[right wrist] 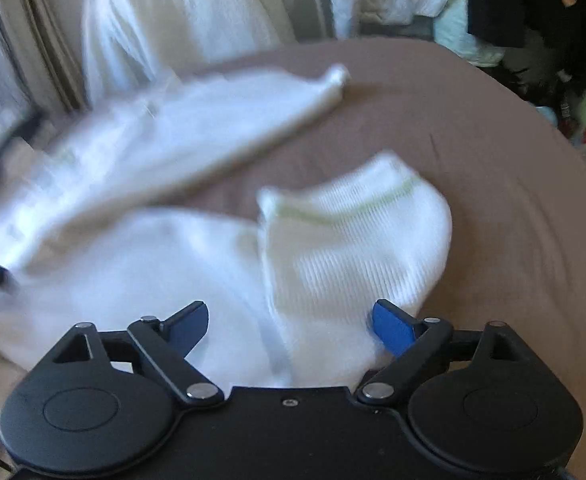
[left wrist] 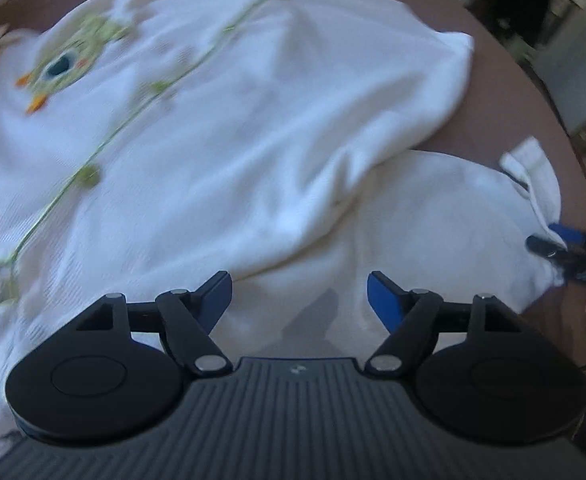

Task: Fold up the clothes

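White garment (left wrist: 253,120) spread on brown bed (left wrist: 505,92), stretching from 9 to 1 o'clock ahead of left gripper (left wrist: 299,300), jaws wide apart, nothing between them. Green frog-like motif (left wrist: 65,64) at 10 o'clock, thin green trim running diagonally. Under right gripper (right wrist: 289,328), jaws parted over ribbed cuff (right wrist: 353,232) with pale green stripe, not clamped. Sleeve (right wrist: 233,112) at 11 o'clock, blurred.
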